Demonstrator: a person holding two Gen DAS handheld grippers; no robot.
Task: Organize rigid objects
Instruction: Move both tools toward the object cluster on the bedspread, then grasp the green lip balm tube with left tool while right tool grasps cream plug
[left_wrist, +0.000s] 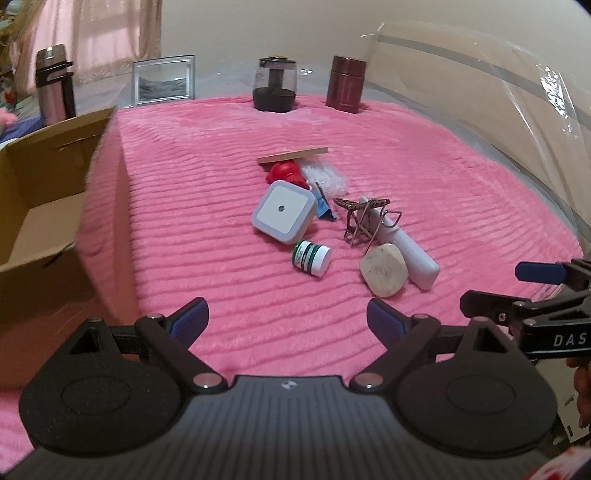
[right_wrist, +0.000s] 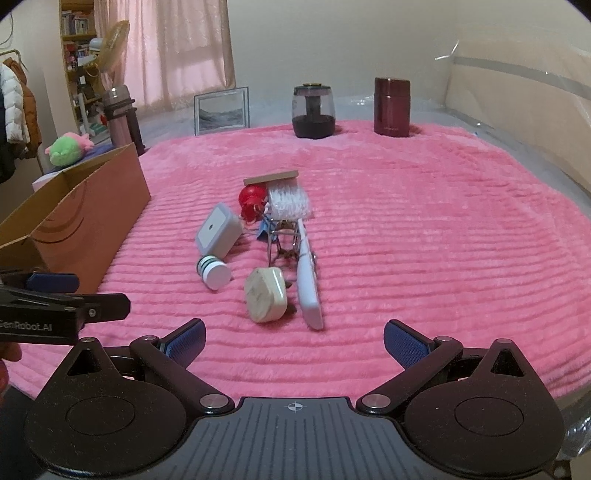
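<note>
Left wrist view: the left gripper (left_wrist: 287, 321) hangs with its jaws spread wide, nothing between them, above the pink blanket (left_wrist: 424, 177). The right gripper (right_wrist: 293, 341) is spread and empty too. The clutter sits mid-blanket: square night light (left_wrist: 283, 213), small green-banded jar (left_wrist: 312, 257), beige soap-like block (left_wrist: 384, 270), white remote (right_wrist: 308, 286). A cardboard box (left_wrist: 40, 206) is at the left.

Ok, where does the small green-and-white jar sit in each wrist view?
Left wrist: the green-and-white jar lies on its side just right of centre, below the square white night light.
Right wrist: the jar lies left of centre, again just below the night light.
Shared landmark: the maroon flask at the blanket's far edge.
</note>
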